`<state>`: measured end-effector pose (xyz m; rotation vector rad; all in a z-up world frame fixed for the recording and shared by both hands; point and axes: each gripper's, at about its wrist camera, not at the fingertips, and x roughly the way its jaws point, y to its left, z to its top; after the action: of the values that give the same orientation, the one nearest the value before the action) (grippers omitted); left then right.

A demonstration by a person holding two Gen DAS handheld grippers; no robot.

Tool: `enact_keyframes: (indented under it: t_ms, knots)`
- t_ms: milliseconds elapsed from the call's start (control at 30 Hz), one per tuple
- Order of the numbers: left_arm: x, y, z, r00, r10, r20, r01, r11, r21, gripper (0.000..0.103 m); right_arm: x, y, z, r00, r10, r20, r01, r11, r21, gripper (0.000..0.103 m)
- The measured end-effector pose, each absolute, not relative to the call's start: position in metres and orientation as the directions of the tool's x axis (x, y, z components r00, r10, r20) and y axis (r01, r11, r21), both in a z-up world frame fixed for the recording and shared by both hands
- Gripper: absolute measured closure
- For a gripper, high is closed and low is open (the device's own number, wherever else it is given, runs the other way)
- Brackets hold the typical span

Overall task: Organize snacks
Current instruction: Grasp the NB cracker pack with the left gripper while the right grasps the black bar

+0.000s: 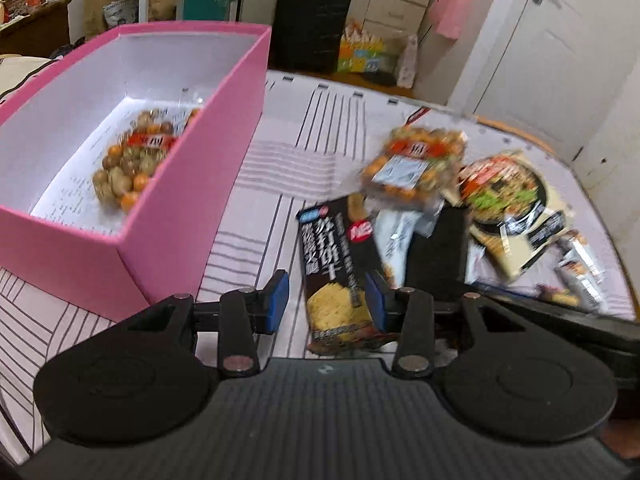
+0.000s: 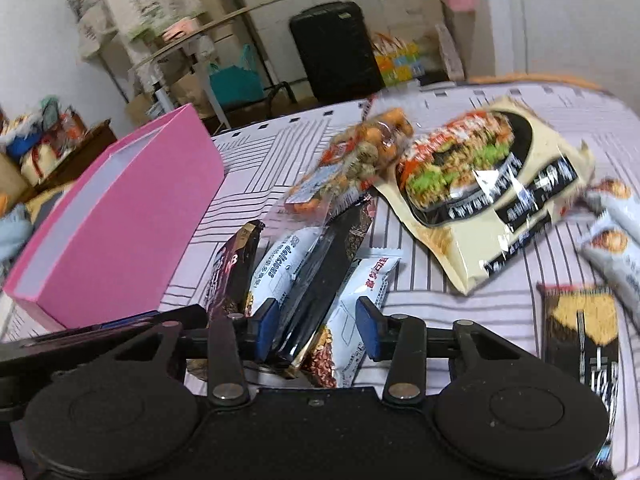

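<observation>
Now, from the left wrist, the left claw (image 1: 326,300) is hanging released, its pads straddling a black cracker pack (image 1: 340,268) on the striped desk (image 1: 280,184). One nut bag (image 1: 132,156) is lying inside the pink box (image 1: 200,184); another (image 1: 416,166) is sitting beside a noodle bag (image 1: 508,208). From the right wrist, the right claw (image 2: 318,330) is gaping wide over white bars (image 2: 360,300) and a dark packet (image 2: 316,276).
</observation>
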<state>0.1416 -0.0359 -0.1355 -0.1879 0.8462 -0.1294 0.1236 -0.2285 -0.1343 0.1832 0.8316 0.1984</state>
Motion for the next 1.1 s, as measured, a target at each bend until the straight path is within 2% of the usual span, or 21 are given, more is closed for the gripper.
enact_keyframes:
  t_ms: [33,67,133,367,500,600,667,767,800,900,1100]
  knots:
    - [0.143,-0.037,-0.140,0.652,-0.181,-0.736,0.035,0.977,-0.209,0.061,0.123,-0.228,-0.132,0.658,0.243,-0.713,-0.120,0.968,0.219,0.063]
    - [0.144,-0.037,-0.143,0.653,-0.173,-0.737,0.025,0.978,-0.208,0.060,0.123,-0.225,-0.129,0.660,0.245,-0.710,-0.144,0.969,0.201,0.071]
    - [0.144,-0.036,-0.146,0.658,-0.164,-0.735,-0.004,0.975,-0.221,0.051,0.124,-0.223,-0.124,0.660,0.241,-0.712,-0.162,0.970,0.179,0.073]
    - [0.150,-0.030,-0.146,0.607,-0.253,-0.753,0.010,0.950,-0.311,0.053,0.123,-0.243,-0.110,0.632,0.286,-0.720,-0.136,0.956,0.261,0.080]
    - [0.149,-0.031,-0.144,0.577,-0.307,-0.757,0.039,0.936,-0.350,0.059,0.114,-0.251,-0.098,0.611,0.239,-0.754,-0.121,0.970,0.210,0.082]
    - [0.148,-0.032,-0.142,0.563,-0.321,-0.761,0.050,0.933,-0.357,0.059,0.108,-0.262,-0.094,0.589,0.234,-0.774,-0.108,0.971,0.212,0.084]
    - [0.149,-0.034,-0.142,0.563,-0.315,-0.764,0.044,0.935,-0.353,0.059,0.107,-0.268,-0.094,0.580,0.182,-0.794,-0.067,0.982,0.177,0.084]
    - [0.155,-0.036,-0.143,0.570,-0.300,-0.765,0.026,0.937,-0.347,0.055,0.110,-0.270,-0.099,0.571,0.144,-0.808,-0.044,0.988,0.145,0.083]
    - [0.158,-0.037,-0.143,0.571,-0.299,-0.765,0.024,0.937,-0.348,0.054,0.111,-0.268,-0.101,0.571,0.120,-0.812,-0.038,0.992,0.119,0.077]
    - [0.165,-0.042,-0.145,0.565,-0.292,-0.772,0.021,0.940,-0.340,0.043,0.111,-0.255,-0.103,0.585,0.096,-0.805,-0.077,0.995,0.063,0.067]
    - [0.167,-0.042,-0.152,0.571,-0.292,-0.767,-0.022,0.929,-0.370,0.044,0.103,-0.227,-0.103,0.609,0.087,-0.788,-0.215,0.975,-0.058,0.051]
